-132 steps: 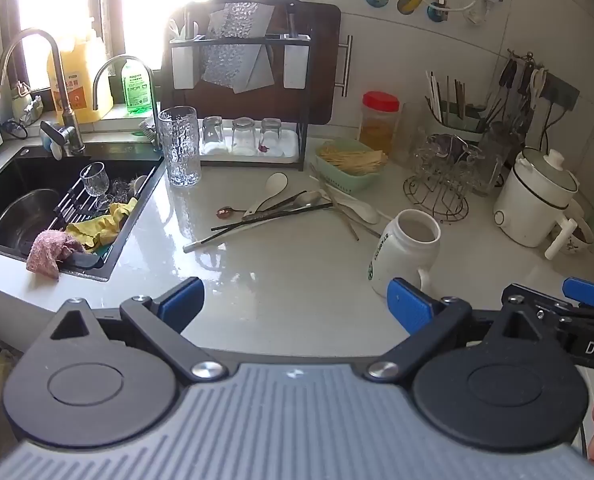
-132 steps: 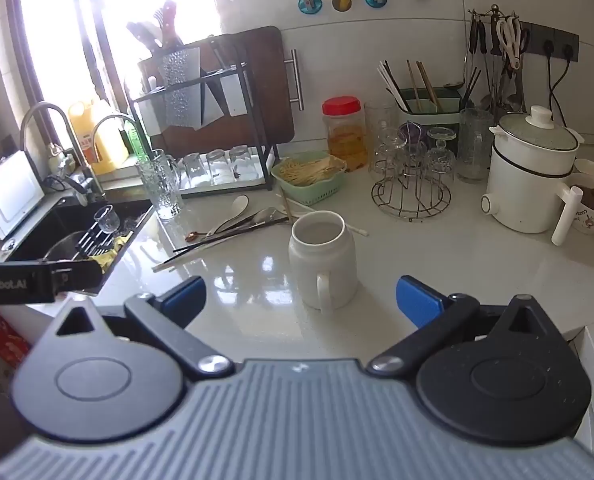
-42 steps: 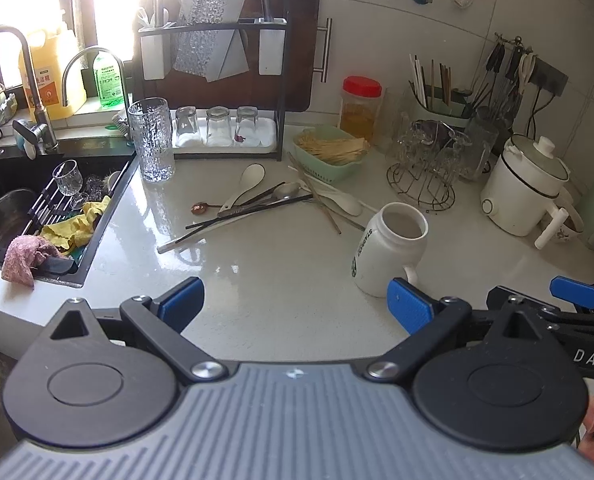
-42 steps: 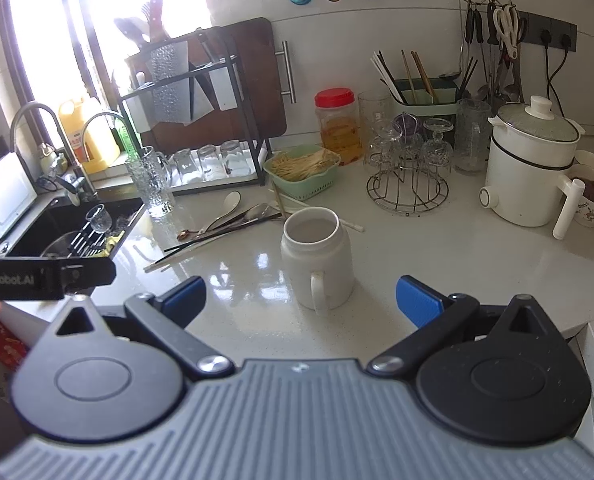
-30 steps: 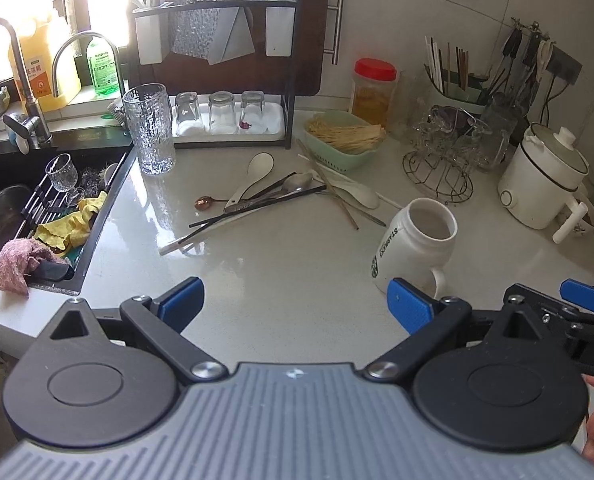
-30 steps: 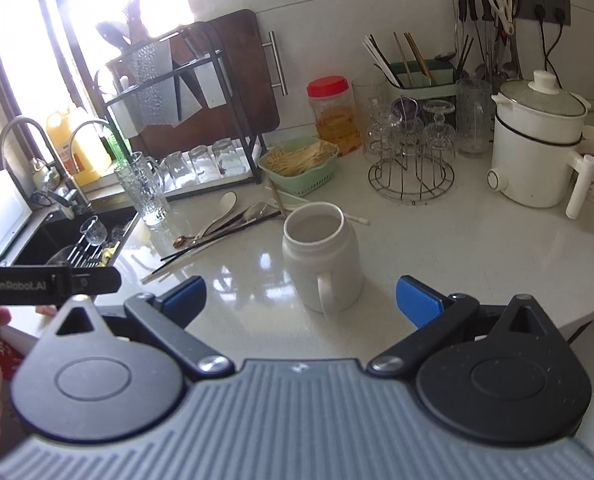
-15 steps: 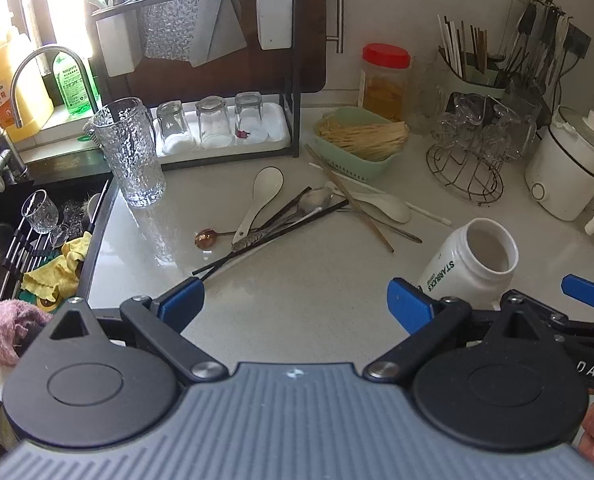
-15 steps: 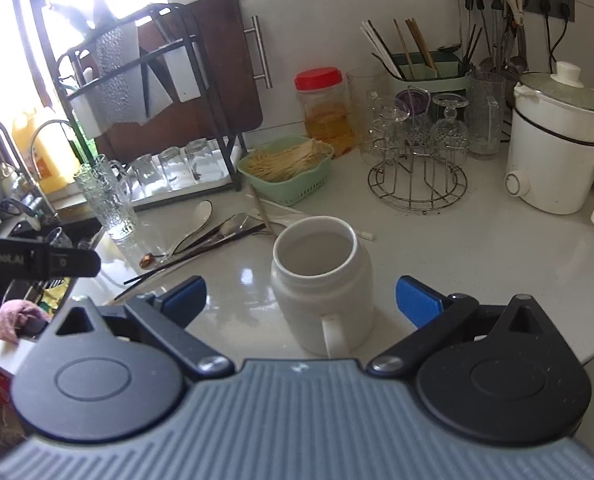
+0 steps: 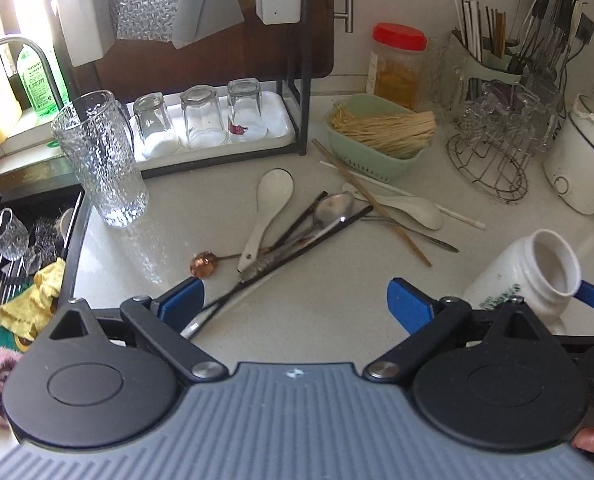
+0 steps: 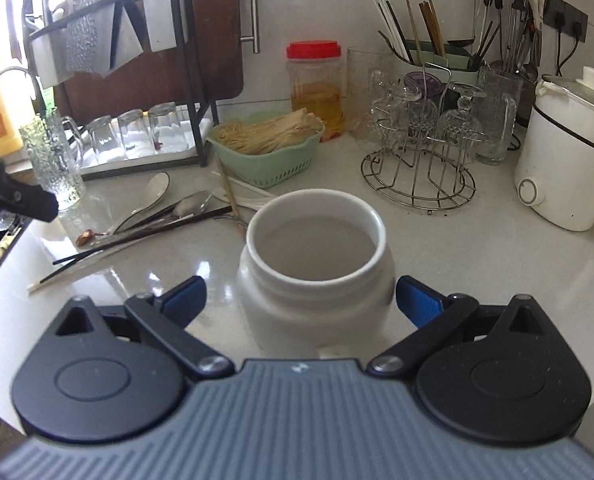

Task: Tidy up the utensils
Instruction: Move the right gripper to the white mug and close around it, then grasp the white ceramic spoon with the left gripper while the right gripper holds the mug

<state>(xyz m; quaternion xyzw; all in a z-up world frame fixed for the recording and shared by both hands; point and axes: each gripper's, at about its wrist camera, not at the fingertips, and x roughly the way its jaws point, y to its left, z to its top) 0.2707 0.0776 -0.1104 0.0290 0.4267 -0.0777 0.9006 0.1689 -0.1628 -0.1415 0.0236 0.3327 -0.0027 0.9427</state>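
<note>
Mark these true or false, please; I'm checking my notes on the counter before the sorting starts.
1. The white mug stands upright and empty. True.
2. The right tool is shut on the mug. False: its jaws are open, one on each side of the mug, with gaps showing.
3. The left tool holds a spoon. False: it is open and empty, above the near end of the utensil pile.
4. The white spoon lies loose on the counter. True.
5. The green basket is empty. False: it holds a bundle of pale sticks.
</note>
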